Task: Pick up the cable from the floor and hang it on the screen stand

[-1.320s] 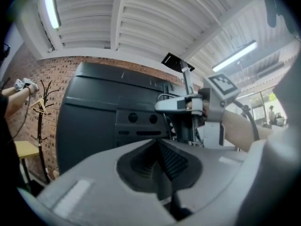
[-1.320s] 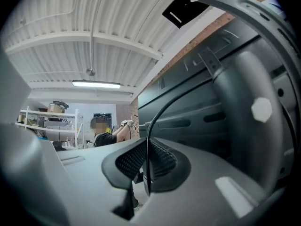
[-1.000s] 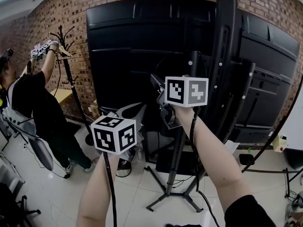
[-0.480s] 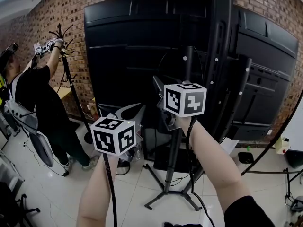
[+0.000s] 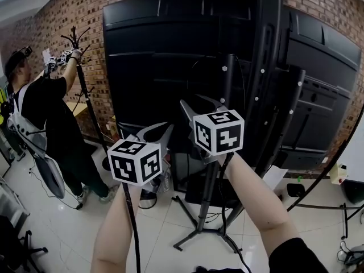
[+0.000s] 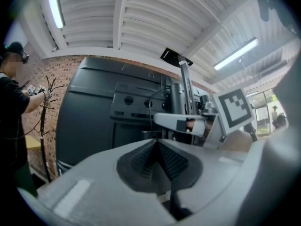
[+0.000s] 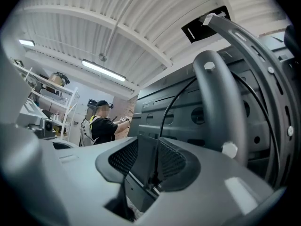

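The black screen stand [image 5: 227,90] rises in front of a big black screen [image 5: 170,56]. A thin black cable [image 7: 171,107] runs up from my right gripper [image 7: 148,142] and loops over the stand's rounded post [image 7: 218,102]. The right gripper's jaws are opening; the cable lies in the gap and the pads do not press on it. In the head view my right gripper [image 5: 196,108] sits just left of the post. Lower left of it, my left gripper [image 5: 156,132] [image 6: 157,142] has its pads touching, nothing seen between them. A black strand [image 5: 223,209] hangs along my right forearm.
A person [image 5: 42,112] at the left reaches up to a black coat rack [image 5: 77,50]. The stand's tripod legs [image 5: 196,235] spread over the white tiled floor. A second screen [image 5: 318,90] stands at the right, with a small bottle [image 5: 336,172] below it.
My right gripper has come down a little beside the post and its jaws have parted. The left gripper has barely moved. The person at the left has shifted at the rack.
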Motion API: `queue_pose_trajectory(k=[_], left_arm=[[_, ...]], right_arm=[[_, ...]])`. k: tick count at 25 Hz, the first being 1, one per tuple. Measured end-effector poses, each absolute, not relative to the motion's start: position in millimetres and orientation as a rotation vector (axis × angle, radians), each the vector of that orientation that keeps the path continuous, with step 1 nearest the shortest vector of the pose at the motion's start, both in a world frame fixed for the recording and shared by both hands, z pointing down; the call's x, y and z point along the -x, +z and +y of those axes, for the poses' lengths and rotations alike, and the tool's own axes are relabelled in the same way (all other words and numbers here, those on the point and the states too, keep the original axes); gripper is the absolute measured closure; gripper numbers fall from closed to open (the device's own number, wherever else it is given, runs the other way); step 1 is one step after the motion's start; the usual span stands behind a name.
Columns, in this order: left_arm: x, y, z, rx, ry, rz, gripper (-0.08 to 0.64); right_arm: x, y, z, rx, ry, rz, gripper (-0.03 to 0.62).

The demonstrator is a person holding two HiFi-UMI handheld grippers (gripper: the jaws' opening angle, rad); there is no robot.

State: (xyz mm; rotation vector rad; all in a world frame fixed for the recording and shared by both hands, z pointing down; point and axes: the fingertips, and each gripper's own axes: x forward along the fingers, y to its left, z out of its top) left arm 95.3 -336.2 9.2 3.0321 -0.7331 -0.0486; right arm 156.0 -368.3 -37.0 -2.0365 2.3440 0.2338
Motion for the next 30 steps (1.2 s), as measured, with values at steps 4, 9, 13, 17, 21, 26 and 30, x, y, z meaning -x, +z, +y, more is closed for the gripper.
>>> queue_pose_trajectory(k=[4, 9, 13, 17, 21, 26, 30], left_arm=[[-88, 3, -341, -3.02, -0.098, -0.786, 0.555], [-74, -12, -336, -3.018, -0.211, -0.868, 0.554], [-64, -26, -320, -3.056, -0.301, -0.912, 0.555], [-66, -24, -283, -3.043, -0.377, -0.729, 0.555], [-67, -14, -252, -3.084, -0.391, -0.687, 0.555], [-63, 8, -219, -3.061, -0.376, -0.647, 0.555], [-61, 33, -207, -3.059, -0.37, -0.641, 0.555]], right_arm=[[-159, -42, -349, 2.039, 0.261, 2.272, 0.451], [-162, -57, -310, 1.989, 0.35, 2.186, 0.483], [-156, -65, -281, 1.937, 0.396, 2.163, 0.508], [-142, -56, -252, 1.926, 0.498, 2.186, 0.509], [-130, -39, -226, 1.916, 0.542, 2.199, 0.509], [-117, -12, -202, 1.879, 0.543, 2.213, 0.522], [-108, 14, -188, 1.879, 0.602, 2.224, 0.546]])
